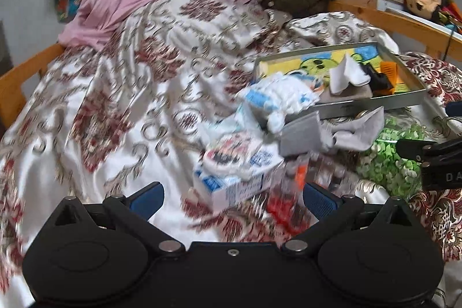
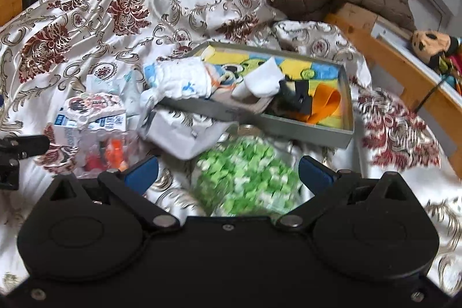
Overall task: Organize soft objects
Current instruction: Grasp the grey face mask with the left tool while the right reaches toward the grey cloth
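Green and white, the crinkly bag (image 2: 245, 175) lies on the bed just in front of the tray (image 2: 288, 129), between the spread fingers of the right tool (image 2: 228, 172), and looks light, soft and slippery, best pinched at a bunched edge.

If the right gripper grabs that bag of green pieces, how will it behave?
The bag of green pieces is probably floppy: it bulges with loose bits, so it should sag and shift. It looks clear and glossy, so possibly slippery.
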